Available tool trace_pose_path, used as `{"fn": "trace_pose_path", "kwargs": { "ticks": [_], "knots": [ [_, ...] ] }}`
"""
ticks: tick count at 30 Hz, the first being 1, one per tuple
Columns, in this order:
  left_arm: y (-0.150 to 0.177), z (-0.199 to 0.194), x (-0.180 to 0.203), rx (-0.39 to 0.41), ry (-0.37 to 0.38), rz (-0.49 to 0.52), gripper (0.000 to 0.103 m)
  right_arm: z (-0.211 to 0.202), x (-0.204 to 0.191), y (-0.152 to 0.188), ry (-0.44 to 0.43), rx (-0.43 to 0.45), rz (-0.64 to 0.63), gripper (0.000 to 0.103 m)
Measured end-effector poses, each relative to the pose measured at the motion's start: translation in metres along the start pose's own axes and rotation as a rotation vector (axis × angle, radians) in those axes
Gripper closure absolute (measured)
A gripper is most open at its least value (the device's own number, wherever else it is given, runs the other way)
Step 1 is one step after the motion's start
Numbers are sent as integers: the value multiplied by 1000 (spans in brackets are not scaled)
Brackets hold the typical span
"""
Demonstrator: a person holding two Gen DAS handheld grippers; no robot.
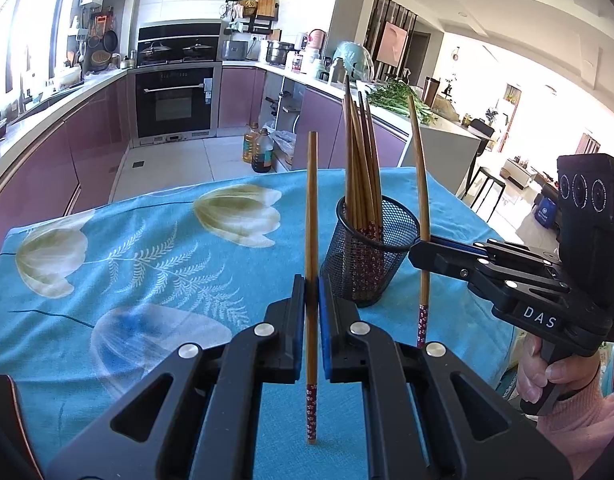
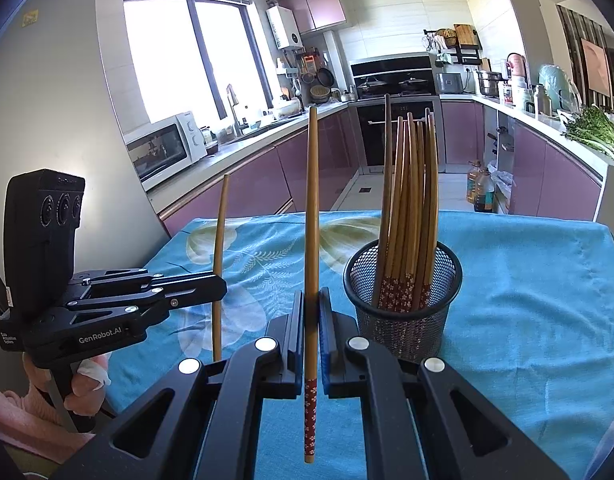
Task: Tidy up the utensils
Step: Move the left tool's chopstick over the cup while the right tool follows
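A black mesh cup (image 1: 371,252) stands on the blue flowered tablecloth (image 1: 147,272) and holds several wooden chopsticks (image 1: 361,168) upright. It also shows in the right wrist view (image 2: 403,300). My left gripper (image 1: 311,320) is shut on one upright chopstick (image 1: 311,216), left of the cup. My right gripper (image 2: 311,332) is shut on another upright chopstick (image 2: 311,208), close beside the cup. In the left wrist view the right gripper (image 1: 423,252) holds its chopstick (image 1: 421,184) just right of the cup. In the right wrist view the left gripper (image 2: 219,288) holds its chopstick (image 2: 219,248) at left.
The cloth-covered table (image 2: 527,280) ends at the far edge toward a kitchen with purple cabinets (image 1: 67,152), an oven (image 1: 173,100) and oil bottles (image 1: 259,152) on the floor. Greens (image 1: 399,100) lie on the counter behind the cup.
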State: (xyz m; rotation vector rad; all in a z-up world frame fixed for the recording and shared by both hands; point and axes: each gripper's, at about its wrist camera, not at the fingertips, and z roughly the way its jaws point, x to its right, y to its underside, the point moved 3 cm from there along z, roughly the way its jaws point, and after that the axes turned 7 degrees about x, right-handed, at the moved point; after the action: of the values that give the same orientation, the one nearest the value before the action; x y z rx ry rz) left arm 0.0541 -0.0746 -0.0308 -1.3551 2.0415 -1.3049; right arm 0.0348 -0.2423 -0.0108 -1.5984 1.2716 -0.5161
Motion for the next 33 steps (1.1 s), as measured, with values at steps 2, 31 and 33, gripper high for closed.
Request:
{"fn": "trace_pose_path", "kwargs": {
  "ticks": [2,31,33],
  "knots": [
    [-1,-1,1,2,-1,2,96,0,0,0,1,1,-1,97],
    [-10,-13,10,42,5,23,96,-12,2,-13,2,50,-2,97],
    [-11,-15,11,45,9,24,96,-12,3,-14,2,55,-2,97]
  ]
}}
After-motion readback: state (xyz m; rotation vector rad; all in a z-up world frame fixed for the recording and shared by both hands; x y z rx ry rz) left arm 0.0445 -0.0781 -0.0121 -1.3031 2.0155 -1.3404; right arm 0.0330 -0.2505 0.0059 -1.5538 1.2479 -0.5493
